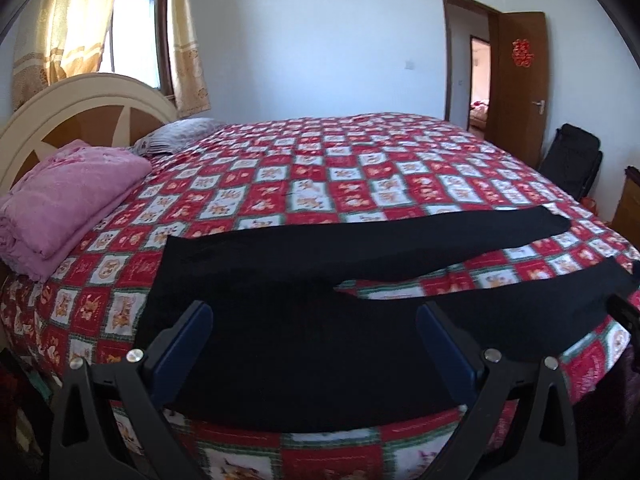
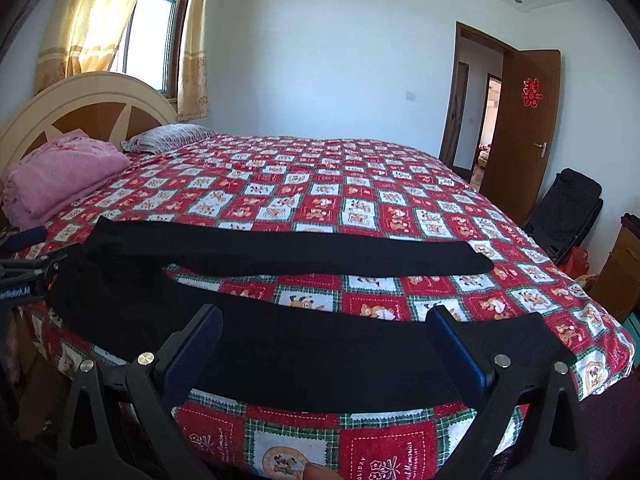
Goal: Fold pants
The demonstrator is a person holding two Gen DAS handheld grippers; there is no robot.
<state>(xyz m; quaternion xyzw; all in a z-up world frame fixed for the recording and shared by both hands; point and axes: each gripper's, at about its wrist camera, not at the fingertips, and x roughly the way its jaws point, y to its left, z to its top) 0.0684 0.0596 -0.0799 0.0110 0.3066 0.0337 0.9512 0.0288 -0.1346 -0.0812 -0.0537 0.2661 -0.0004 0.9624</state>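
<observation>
My left gripper [image 1: 314, 320] and right gripper [image 2: 324, 324] both gape wide, holding nothing. The pants [image 1: 304, 344] lie flat on the bed [image 1: 320, 168], legs splayed toward 3 o'clock

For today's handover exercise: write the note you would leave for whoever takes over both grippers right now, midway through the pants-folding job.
Left gripper: open, holding nothing, poised over the waist end of the black pants.
Right gripper: open, holding nothing, over the near leg.
The pants lie flat on the patchwork bedspread near the bed's front edge, legs spread apart in a V, far leg toward the middle of the bed.
Done: pants laid out; no fold is visible.
Left: every fold. Probably start by bringing one leg onto the other, then fold along the length.
</observation>
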